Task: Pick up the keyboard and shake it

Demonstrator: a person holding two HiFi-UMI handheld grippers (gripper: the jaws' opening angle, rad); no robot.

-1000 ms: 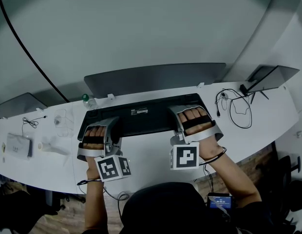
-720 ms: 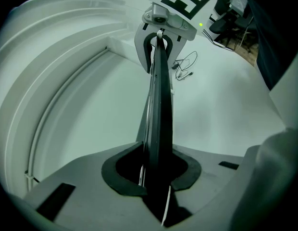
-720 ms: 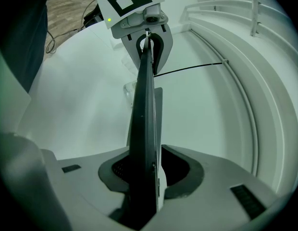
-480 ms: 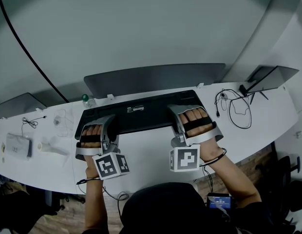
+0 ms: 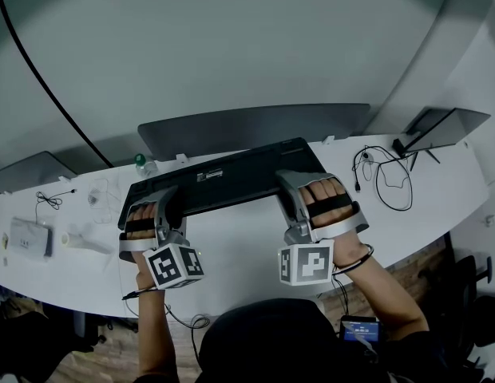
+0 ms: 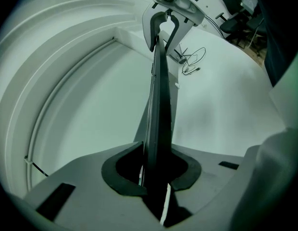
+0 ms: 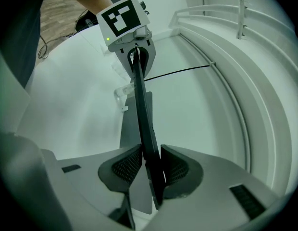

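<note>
At the left end of the curved white tabletop (image 5: 239, 250) lay a small white box (image 5: 29, 238). A green-capped bottle (image 5: 140, 163) stood farther in, near the rear edge.

The left claw (image 5: 168, 194) was clamped on the left end of the black keyboard (image 5: 231, 178). In the left gripper view, the left claw (image 6: 156, 167) had its jaws nearly together, with the thin edge of the keyboard (image 6: 158, 105) pinched between the dark pads. The board ran away edge-on toward the other claw at its far end.

The keyboard was held clear of the tabletop, in front of a long dark monitor (image 5: 255, 126). It was slanted, with its right end farther from the person than its left. The face turned toward the head view carried a white label.

The right claw (image 5: 289, 180) gripped the right end of the keyboard. In the right gripper view, the right claw (image 7: 149, 165) had the edge of the keyboard (image 7: 142, 105) between its mesh-textured pads, which pressed on both faces. Its jaws had just been opening slightly, yet the grip remained closed on the board.

To the right of the right claw, a looped black cable (image 5: 391, 180) lay on the tabletop. A second dark monitor (image 5: 443, 124) stood at the far right.
</note>
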